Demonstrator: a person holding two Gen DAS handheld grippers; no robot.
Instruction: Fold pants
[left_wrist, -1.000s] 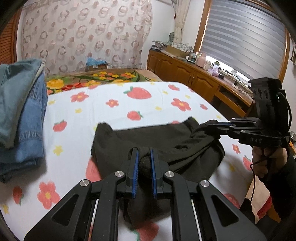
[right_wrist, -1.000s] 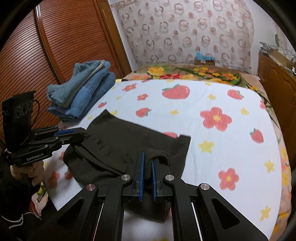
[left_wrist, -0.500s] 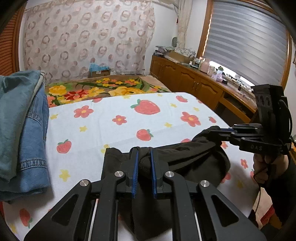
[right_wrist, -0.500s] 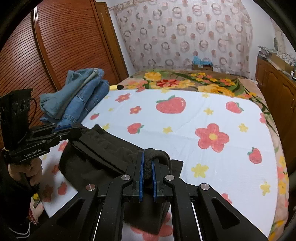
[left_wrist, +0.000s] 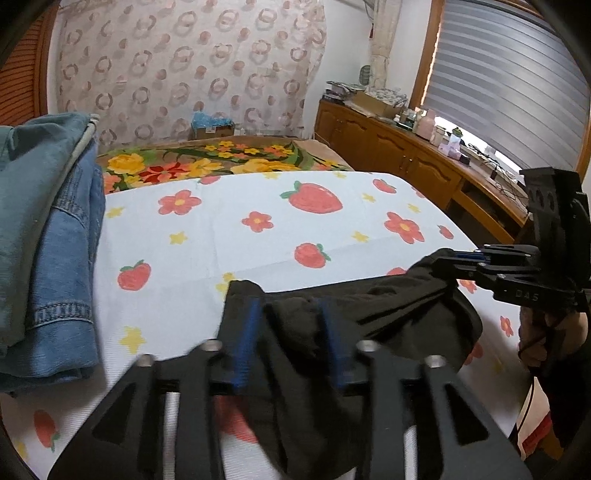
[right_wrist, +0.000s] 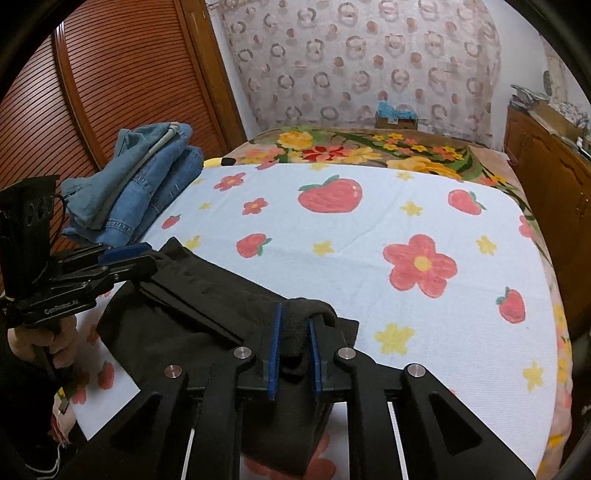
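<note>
Dark pants (left_wrist: 369, 325) lie folded on the near part of the bed, with their near edge lifted. They also show in the right wrist view (right_wrist: 192, 314). My left gripper (left_wrist: 291, 325) has its fingers spread apart, with the cloth bunched loosely between them; it also shows in the right wrist view (right_wrist: 129, 258). My right gripper (right_wrist: 293, 332) is shut on the other corner of the pants, and it shows in the left wrist view (left_wrist: 458, 258) holding the cloth up.
A stack of folded blue jeans (left_wrist: 44, 236) lies at the bed's left side, also in the right wrist view (right_wrist: 147, 173). The strawberry sheet (left_wrist: 295, 229) covers the bed. A wooden sideboard (left_wrist: 424, 162) stands on the right, a wooden wardrobe (right_wrist: 110, 92) on the left.
Both grippers pulled the pants' edge back toward the near side of the bed. My left gripper's fingers have spread apart and loosened on the cloth. The right stays shut.
</note>
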